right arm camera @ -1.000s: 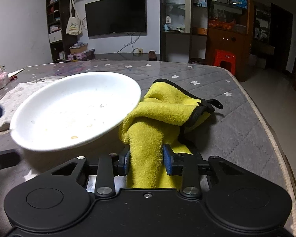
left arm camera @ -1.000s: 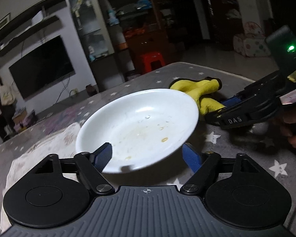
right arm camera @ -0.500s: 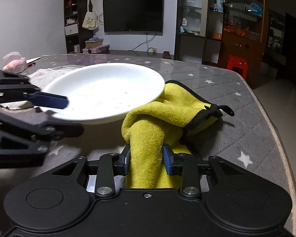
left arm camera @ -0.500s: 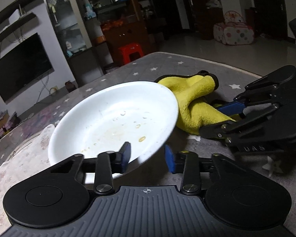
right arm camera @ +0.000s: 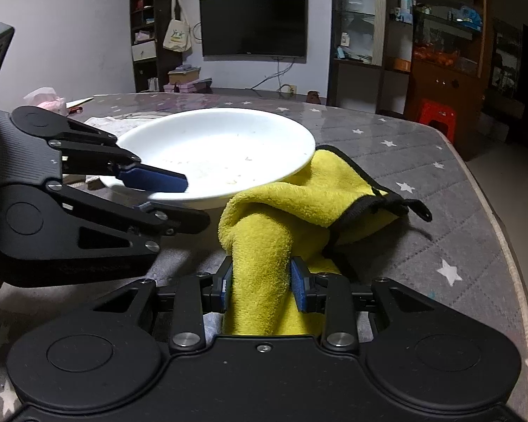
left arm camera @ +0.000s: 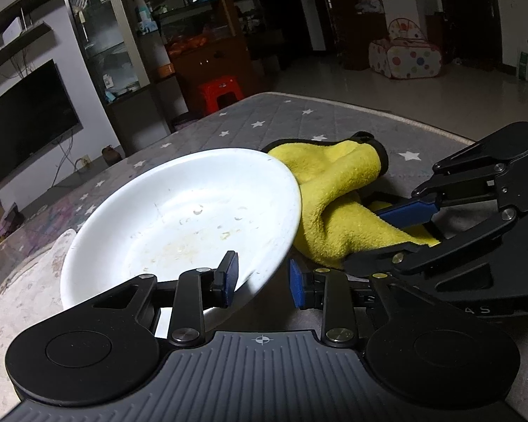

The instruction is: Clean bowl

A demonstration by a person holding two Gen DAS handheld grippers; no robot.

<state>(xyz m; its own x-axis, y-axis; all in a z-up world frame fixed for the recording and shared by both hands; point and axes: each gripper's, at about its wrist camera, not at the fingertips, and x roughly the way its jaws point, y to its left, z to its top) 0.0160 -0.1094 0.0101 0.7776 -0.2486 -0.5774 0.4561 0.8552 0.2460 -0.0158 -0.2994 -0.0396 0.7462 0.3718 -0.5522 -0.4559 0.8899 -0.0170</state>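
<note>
Bowl (left arm camera: 193, 218) rim in left claw (left arm camera: 262, 277)

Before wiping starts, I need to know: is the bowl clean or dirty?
Dirty: the bowl shows yellowish smears and small crumbs across its inside.

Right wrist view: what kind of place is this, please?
Probably a home living room: a black flat television hangs on the wall, glass-fronted shelves stand beside it, and a grey star-patterned tablecloth covers the table.
</note>
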